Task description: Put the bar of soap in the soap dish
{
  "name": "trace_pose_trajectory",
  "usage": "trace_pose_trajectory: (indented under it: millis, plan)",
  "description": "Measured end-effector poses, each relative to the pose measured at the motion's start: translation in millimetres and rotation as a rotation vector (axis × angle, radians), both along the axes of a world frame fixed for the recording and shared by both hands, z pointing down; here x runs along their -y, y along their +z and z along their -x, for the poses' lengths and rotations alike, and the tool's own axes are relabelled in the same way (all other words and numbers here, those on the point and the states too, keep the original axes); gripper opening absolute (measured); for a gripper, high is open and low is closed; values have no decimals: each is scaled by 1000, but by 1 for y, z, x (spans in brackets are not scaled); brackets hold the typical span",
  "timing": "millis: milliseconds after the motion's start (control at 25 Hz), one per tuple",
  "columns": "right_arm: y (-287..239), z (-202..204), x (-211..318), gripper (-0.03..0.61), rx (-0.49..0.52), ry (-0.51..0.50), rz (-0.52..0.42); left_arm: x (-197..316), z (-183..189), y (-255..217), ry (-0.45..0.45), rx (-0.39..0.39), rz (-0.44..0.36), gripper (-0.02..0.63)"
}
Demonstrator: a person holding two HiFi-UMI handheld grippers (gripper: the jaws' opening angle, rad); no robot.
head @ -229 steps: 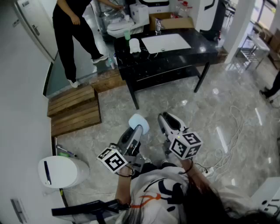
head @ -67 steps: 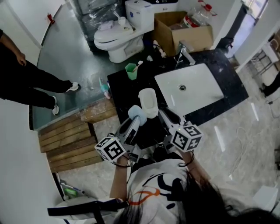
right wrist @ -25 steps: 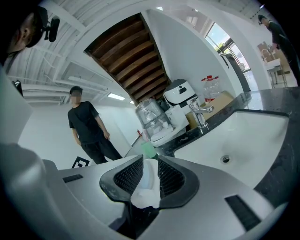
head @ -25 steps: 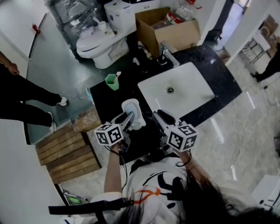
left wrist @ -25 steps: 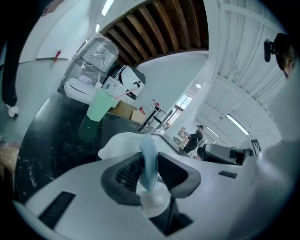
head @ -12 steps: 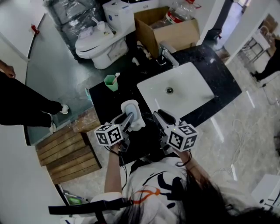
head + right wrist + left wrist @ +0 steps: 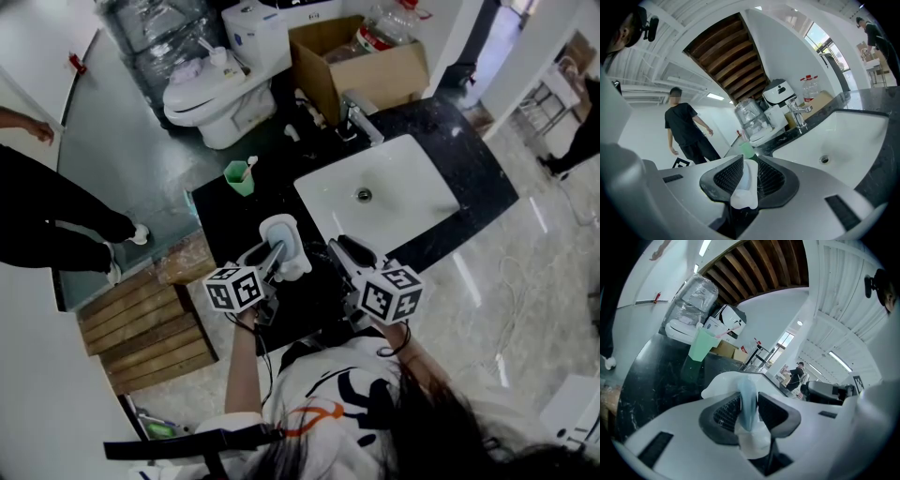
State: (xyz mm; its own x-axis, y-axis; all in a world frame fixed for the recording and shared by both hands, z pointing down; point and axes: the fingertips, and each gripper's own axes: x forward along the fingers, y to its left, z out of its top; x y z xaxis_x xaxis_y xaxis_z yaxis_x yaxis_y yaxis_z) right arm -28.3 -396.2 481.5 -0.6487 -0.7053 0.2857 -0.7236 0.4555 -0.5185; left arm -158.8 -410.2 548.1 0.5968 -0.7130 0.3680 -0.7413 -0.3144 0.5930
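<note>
Black bench (image 7: 223, 214) lies under both grippers. Nearest, the right gripper (image 7: 343, 253) hovers with its fingers drawn close together. The left gripper (image 7: 273, 255) has its fingers clamped on the pale blue bar of soap (image 7: 746, 399). The bar stands on edge, its long axis along the fingers, pointing away over the white soap dish (image 7: 292, 231). Beyond are a green cup (image 7: 240, 176) and the sink (image 7: 380, 192).

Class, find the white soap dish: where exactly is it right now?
In the head view, the soap dish sits on the black counter just left of the sink, nearer the person than the green cup, at the tip of the left gripper.
</note>
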Motion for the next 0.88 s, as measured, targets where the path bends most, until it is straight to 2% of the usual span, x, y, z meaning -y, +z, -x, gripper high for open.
trace_pose_trajectory:
  millis: [160, 360, 600, 880]
  plan:
    - [-1, -4, 1, 103, 1, 8, -1, 1, -1, -1, -3, 54, -6, 109]
    - [-2, -5, -1, 103, 4, 7, 1, 0, 0, -2, -12, 68, -2, 112]
    - [-1, -5, -2, 103, 4, 5, 2, -1, 1, -3, -2, 126, -16, 136]
    - [0, -4, -3, 103, 6, 0, 1, 0, 5, -6, -32, 113, -29, 144]
